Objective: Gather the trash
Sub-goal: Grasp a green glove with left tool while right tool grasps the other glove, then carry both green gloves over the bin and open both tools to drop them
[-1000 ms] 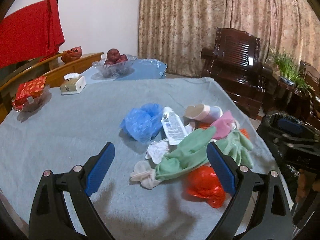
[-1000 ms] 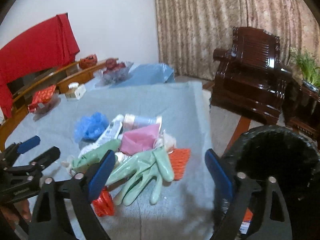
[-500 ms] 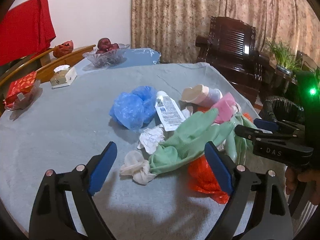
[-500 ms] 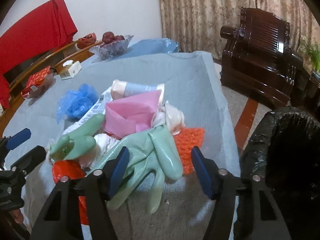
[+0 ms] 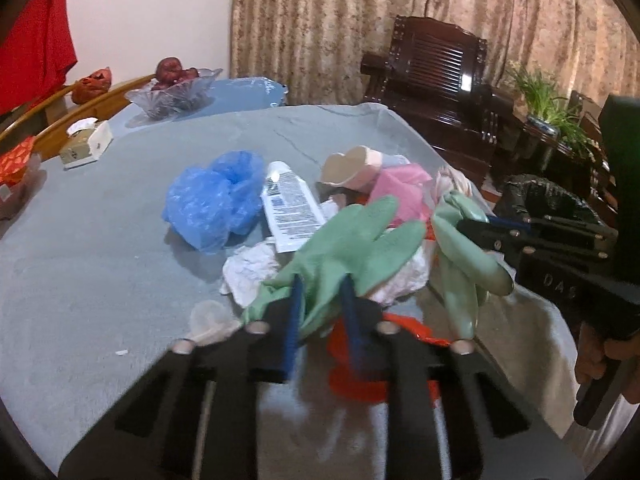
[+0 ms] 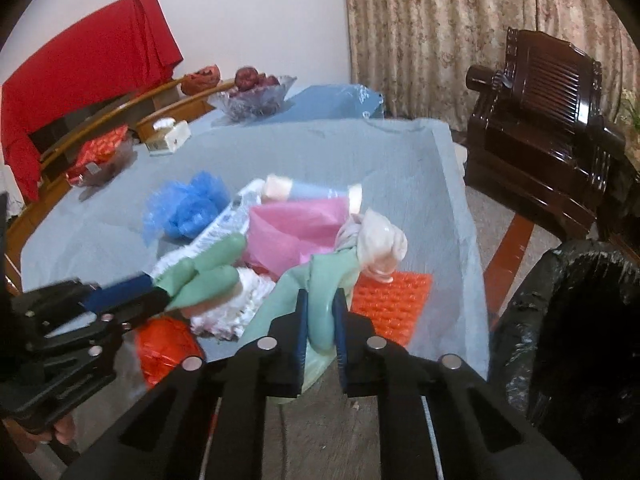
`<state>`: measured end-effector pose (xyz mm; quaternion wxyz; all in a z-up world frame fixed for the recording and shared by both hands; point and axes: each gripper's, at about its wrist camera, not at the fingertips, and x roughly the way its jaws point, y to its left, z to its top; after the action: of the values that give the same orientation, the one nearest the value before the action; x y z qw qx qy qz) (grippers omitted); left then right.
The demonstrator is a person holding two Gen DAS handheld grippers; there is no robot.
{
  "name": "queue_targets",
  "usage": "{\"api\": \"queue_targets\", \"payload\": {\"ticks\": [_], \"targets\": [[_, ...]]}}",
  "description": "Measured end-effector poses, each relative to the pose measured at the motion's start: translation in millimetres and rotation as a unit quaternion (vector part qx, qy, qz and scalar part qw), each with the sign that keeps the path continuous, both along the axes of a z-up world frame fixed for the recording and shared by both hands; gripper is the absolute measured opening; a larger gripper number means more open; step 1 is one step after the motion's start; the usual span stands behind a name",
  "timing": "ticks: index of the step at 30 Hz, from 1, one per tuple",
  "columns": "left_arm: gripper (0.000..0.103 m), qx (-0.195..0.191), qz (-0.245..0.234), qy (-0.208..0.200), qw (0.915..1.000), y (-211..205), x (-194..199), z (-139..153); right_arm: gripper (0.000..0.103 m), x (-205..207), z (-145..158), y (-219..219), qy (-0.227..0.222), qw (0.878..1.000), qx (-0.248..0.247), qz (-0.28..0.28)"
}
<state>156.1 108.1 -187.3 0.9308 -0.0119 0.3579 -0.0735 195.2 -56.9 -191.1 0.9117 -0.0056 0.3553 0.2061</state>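
a glass fruit bowl (image 6: pixel 253 98) and a tissue box (image 6: pixel 168 136) sit at the desk's (image 6: pixel 384 160) far edge; a dark wooden armchair (image 6: pixel 548 128) stands before patterned curtains (image 6: pixel 440 20).

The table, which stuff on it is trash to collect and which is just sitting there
Trash to collect: green glove in left gripper, second green glove in right gripper, blue bag, tube, pink bag.
Just sitting there: fruit bowl, tissue box.
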Motion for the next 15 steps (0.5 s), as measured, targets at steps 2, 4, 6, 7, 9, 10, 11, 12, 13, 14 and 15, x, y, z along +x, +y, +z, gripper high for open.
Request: {"api": "queue_targets", "payload": {"ticks": [2, 4, 6, 7, 9, 10, 11, 12, 13, 14, 15], "targets": [[0.007, -0.002, -0.002, -0.003, 1.0000, -1.3, -1.8, 4.0, 0.012, -3.3, 7.9, -1.3, -0.008, 1.000, 0.006, 0.002], [0.005, -0.009, -0.003, -0.006, 0.9999, -0.5, -3.4, 8.8, 0.012, -6.6, 15.3, -3.2, -0.016, 1.000, 0.013, 0.002], [0.005, -0.017, 0.000, -0.010, 0.9998, 2.1, -5.4, 15.3, 0.012, -10.7, 23.6, -5.9, -0.024, 0.999, 0.022, 0.002], [0.005, -0.020, 0.001, -0.013, 0.9997, 3.3, -6.6, 18.5, 0.012, -11.6, 25.3, -6.6, -0.026, 0.999, 0.024, 0.002], [0.004, -0.023, 0.004, -0.021, 0.9995, 6.2, -9.2, 25.3, 0.012, -15.2, 31.5, -9.0, -0.032, 0.999, 0.027, 0.002], [0.004, -0.024, 0.006, -0.023, 0.9994, 7.4, -10.1, 27.8, 0.012, -17.3, 34.9, -10.4, -0.036, 0.999, 0.027, 0.002], [0.004, -0.027, 0.008, -0.026, 0.9993, 9.0, -11.5, 29.8, 0.012, -18.8, 36.8, -10.9, -0.038, 0.999, 0.028, 0.003], [0.004, -0.031, 0.011, -0.027, 0.9991, 10.8, -12.7, 32.2, 0.012, -20.6, 39.4, -12.2, -0.040, 0.999, 0.028, 0.003], [0.004, -0.035, 0.015, -0.028, 0.9989, 12.4, -13.7, 34.7, 0.012, -22.3, 42.0, -14.0, -0.043, 0.999, 0.029, 0.002], [0.003, -0.040, 0.017, -0.029, 0.9986, 14.0, -14.6, 37.5, 0.012, -23.7, 44.0, -13.5, -0.045, 0.999, 0.029, 0.002], [0.003, -0.046, 0.019, -0.033, 0.9982, 14.6, -16.6, 41.5, 0.012, -25.3, 47.1, -14.2, -0.048, 0.998, 0.031, 0.002]]}}
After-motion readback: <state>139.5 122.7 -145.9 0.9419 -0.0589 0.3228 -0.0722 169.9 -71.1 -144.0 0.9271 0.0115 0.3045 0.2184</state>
